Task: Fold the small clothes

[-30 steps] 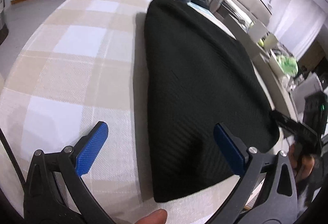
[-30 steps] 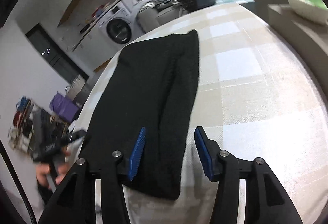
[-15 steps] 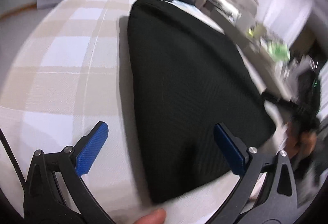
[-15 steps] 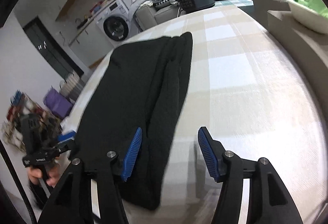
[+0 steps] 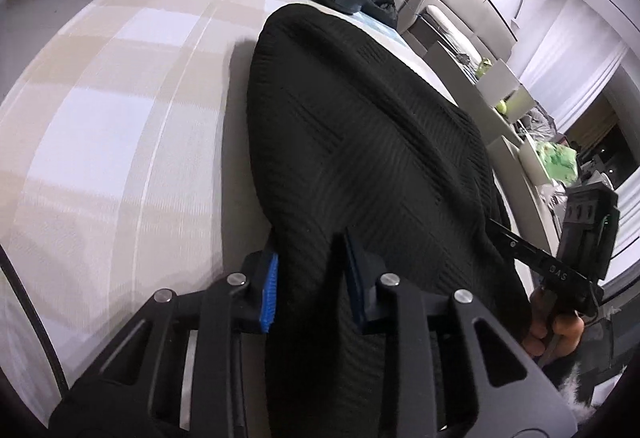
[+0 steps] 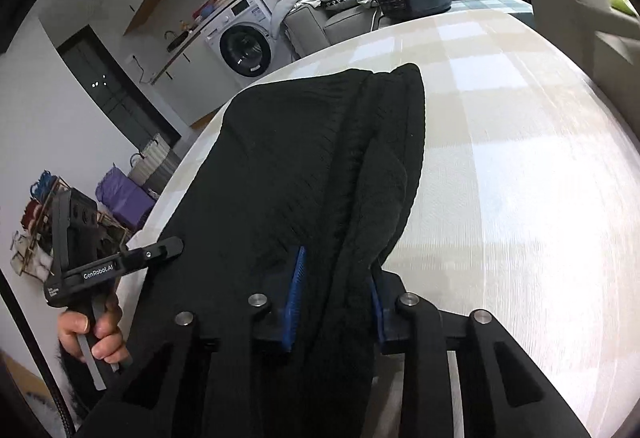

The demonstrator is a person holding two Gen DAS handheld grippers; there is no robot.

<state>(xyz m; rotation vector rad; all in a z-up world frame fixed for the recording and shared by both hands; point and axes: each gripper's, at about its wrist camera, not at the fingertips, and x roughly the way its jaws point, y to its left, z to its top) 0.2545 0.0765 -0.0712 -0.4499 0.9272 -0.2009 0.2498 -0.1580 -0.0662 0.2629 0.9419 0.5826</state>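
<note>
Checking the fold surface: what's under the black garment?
The black knit garment lies on a beige checked cloth, visible all round it. What the cloth covers beneath is hidden.

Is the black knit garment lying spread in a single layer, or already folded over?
Folded over lengthwise. The black garment shows a doubled layer along its right edge in the right wrist view, lying as a long narrow strip on the checked tablecloth.

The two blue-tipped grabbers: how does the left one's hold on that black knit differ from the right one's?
The left gripper pinches the black garment at its single-layer corner by the bare checked tablecloth; the right gripper pinches the opposite corner, where the cloth shows a thicker folded ridge. Seen from the other side, each shows a hand: the left hand and the right hand. Both have just closed, pads pressing fabric at the near edge.
</note>
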